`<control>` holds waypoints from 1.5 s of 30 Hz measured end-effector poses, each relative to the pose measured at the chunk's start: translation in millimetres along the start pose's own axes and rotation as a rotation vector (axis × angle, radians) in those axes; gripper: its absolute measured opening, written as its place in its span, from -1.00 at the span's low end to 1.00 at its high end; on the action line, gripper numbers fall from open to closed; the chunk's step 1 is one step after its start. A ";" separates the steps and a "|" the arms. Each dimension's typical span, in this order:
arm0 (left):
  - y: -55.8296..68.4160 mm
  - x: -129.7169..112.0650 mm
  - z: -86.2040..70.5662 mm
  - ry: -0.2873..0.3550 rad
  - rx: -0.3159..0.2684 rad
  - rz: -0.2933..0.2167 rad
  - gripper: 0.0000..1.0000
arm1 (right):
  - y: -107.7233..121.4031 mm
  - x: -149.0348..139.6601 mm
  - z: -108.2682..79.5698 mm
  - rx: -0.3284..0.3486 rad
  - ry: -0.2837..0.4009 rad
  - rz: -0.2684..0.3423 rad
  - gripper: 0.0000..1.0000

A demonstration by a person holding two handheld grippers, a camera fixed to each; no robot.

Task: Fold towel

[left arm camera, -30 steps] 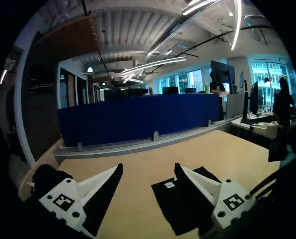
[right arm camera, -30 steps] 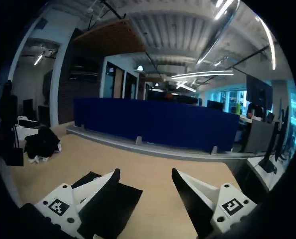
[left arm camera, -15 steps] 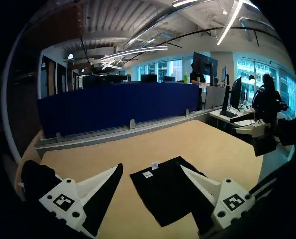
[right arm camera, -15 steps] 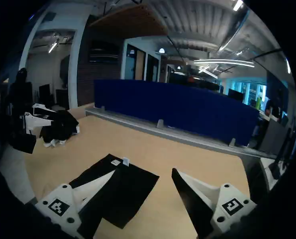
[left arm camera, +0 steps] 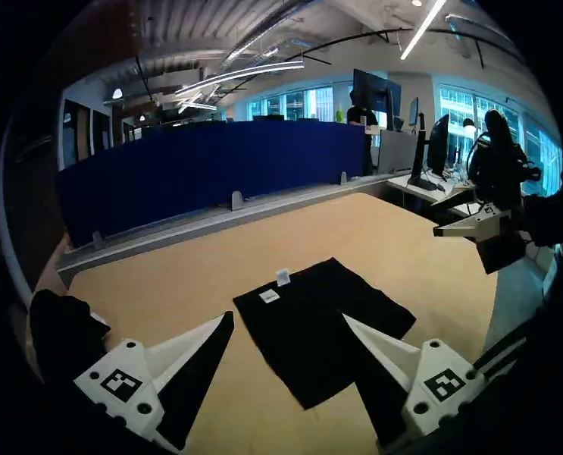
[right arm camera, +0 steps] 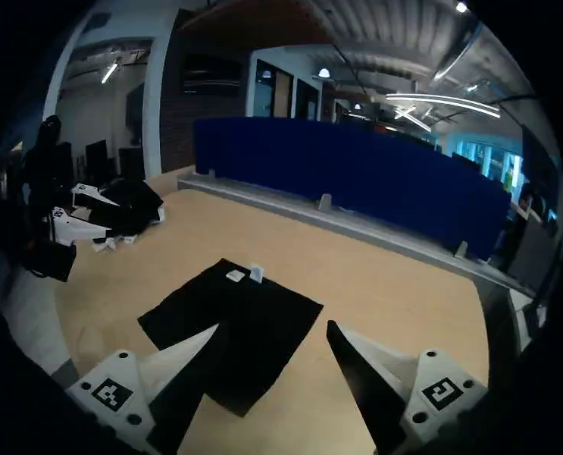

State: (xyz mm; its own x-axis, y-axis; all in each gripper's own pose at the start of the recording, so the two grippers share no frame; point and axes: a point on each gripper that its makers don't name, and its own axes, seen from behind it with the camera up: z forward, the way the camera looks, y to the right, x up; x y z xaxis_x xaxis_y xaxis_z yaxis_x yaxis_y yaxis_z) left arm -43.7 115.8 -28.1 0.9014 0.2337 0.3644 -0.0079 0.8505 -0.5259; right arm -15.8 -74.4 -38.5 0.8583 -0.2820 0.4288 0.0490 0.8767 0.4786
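1. Left gripper view, far left: a dark pile of cloth sits at the table edge, just beside the left finger.
2. The left gripper hangs above the table with its fingers spread wide and nothing between them.
3. A black towel lies flat on the table, ahead of the gripper and a little to the right. The right finger overlaps its near edge in the picture, though I cannot tell whether they touch.
4. Two small white tags show at the towel's far corner.
5. Behind the table a blue partition runs along the far edge.
6. At the far right, the right gripper is held in the air off the table's end, well apart from the towel.
7. Right gripper view, left side: the left gripper is in the air near the pile.
8. In the middle, the towel lies spread out, with one corner toward the partition.
9. The right gripper's fingers stand wide apart and empty. The left one overlaps the towel's near part, and the right one is over bare table.
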 end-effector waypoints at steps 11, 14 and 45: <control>17.7 -56.7 14.3 -0.106 -0.046 -0.001 0.92 | -12.0 -47.3 22.0 0.029 -0.077 0.003 1.00; 21.9 -70.4 17.8 -0.129 -0.057 -0.002 0.92 | -15.8 -60.8 27.2 0.039 -0.096 0.007 1.00; 45.8 -179.6 47.9 -0.391 -0.144 -0.007 0.91 | -44.5 -178.7 54.6 0.105 -0.294 0.010 1.00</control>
State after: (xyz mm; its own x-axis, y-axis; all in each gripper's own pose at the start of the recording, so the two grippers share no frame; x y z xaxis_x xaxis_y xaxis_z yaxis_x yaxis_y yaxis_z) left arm -226.7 135.4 -80.8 0.6684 0.4132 0.6185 0.0835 0.7846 -0.6144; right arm -199.2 -84.3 -94.6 0.6734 -0.3874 0.6296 -0.0250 0.8393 0.5431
